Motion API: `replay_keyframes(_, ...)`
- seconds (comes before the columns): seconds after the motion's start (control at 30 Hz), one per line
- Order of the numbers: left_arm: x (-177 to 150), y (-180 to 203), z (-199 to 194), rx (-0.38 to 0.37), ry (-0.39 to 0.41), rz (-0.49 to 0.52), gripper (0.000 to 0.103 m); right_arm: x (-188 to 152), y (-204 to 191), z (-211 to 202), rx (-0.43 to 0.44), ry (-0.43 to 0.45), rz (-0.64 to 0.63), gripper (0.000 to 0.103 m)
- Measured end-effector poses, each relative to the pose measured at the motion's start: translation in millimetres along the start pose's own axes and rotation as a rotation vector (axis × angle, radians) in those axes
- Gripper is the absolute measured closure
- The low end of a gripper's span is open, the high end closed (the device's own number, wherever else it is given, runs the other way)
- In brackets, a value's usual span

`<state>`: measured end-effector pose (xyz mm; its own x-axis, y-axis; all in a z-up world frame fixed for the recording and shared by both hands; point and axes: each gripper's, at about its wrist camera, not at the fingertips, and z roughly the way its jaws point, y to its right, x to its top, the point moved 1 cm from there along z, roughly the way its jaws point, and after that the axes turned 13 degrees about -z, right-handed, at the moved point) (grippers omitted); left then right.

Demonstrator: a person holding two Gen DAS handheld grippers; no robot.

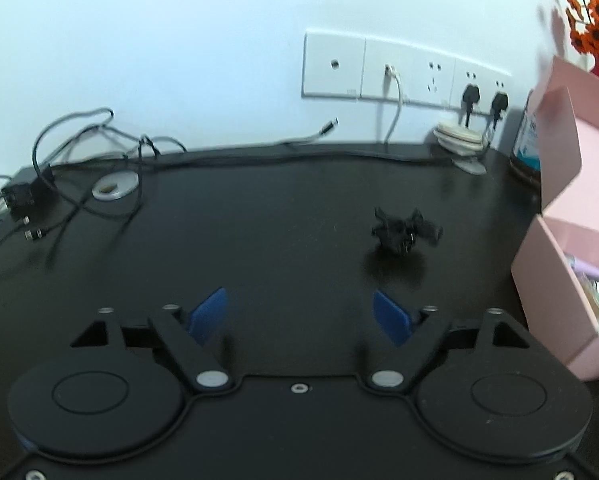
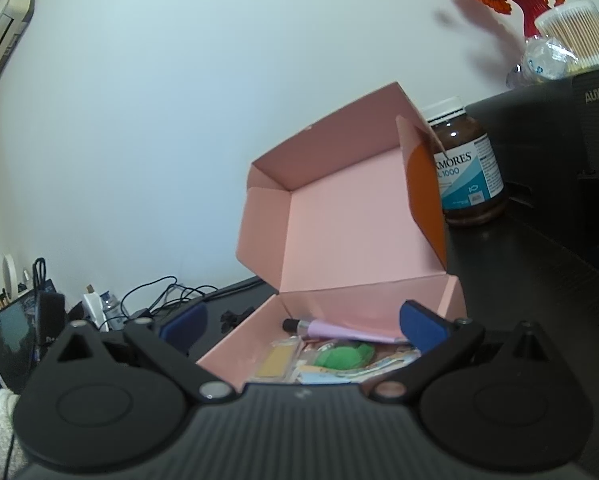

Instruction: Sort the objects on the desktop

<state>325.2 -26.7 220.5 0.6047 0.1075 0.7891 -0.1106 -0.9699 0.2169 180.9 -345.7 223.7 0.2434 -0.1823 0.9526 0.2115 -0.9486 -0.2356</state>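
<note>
Your left gripper (image 1: pixel 300 316) stood with its blue pads wide apart and nothing between them, over the black desk (image 1: pixel 259 232). The small black clip (image 1: pixel 405 232) lay on the desk ahead and to the right, near the open pink box (image 1: pixel 559 312). Your right gripper (image 2: pixel 301 326) was also spread, empty, straddling the box's near left corner above its contents.

Count on inspection: one pink box (image 2: pixel 339 216), lid raised; one brown supplement bottle (image 2: pixel 469 168); one black clip cluster (image 1: pixel 405 230) on the desk; one tape roll (image 1: pixel 114 190); two black plugs (image 1: pixel 470 96) in the wall sockets; one red vase (image 2: pixel 533 4) of orange flowers
</note>
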Motion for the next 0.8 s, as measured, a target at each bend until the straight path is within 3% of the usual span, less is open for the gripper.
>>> replay_keyframes(0.2, 4, 4, 7, -0.013, 0.033, -0.026, 0.015, 0, 3, -2, -0.001, -0.003, -0.006, 0.001)
replay_keyframes(0.3, 5, 4, 7, -0.025, 0.038, -0.024, 0.003, 0, 4, -3, -0.005, -0.004, -0.008, 0.001)
replay_keyframes(0.8, -1, 9, -8, -0.03, 0.115, 0.002, 0.0, 1, 7, -8, -0.047, 0.003, -0.023, 0.001)
